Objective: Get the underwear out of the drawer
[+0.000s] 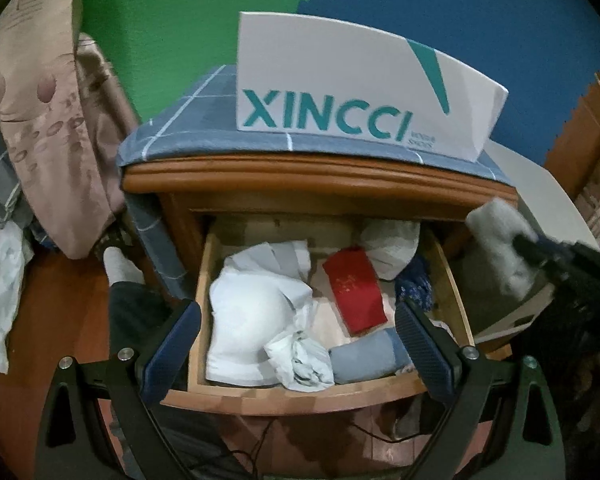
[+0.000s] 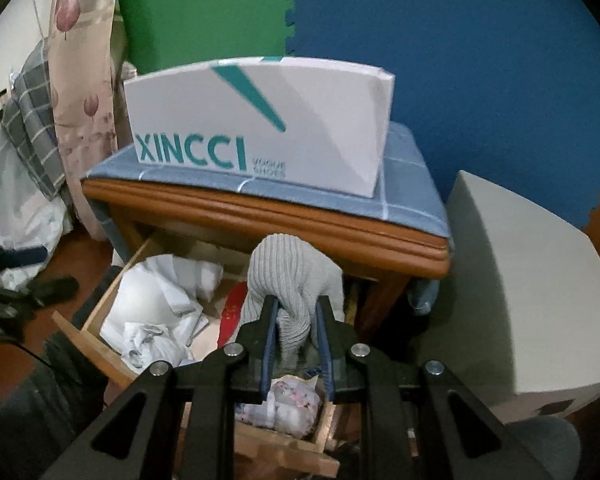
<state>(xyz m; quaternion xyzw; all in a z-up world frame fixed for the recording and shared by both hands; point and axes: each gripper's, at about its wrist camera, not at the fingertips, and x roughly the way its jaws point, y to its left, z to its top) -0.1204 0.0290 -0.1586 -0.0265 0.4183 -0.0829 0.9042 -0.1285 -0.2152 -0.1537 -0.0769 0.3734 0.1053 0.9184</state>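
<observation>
Grey ribbed underwear [image 2: 296,280] pinched in right gripper [image 2: 297,340], bunched, long axis upright above drawer [image 2: 100,300]; left gripper [image 1: 298,344] agape.

Your right gripper [image 2: 294,316] points steeply downward, its blue-padded jaws pinched nearly together on a bunched fold of grey ribbed underwear [image 2: 292,280] (the cloth bulges above the pads). Your left gripper [image 1: 298,320] also tilts downward, jaws spread wide with nothing between them. From the left wrist view, the right gripper shows blurred at the right edge.

Grey ribbed underwear [image 2: 296,276], bunched, above open drawer [image 2: 100,304]
</observation>
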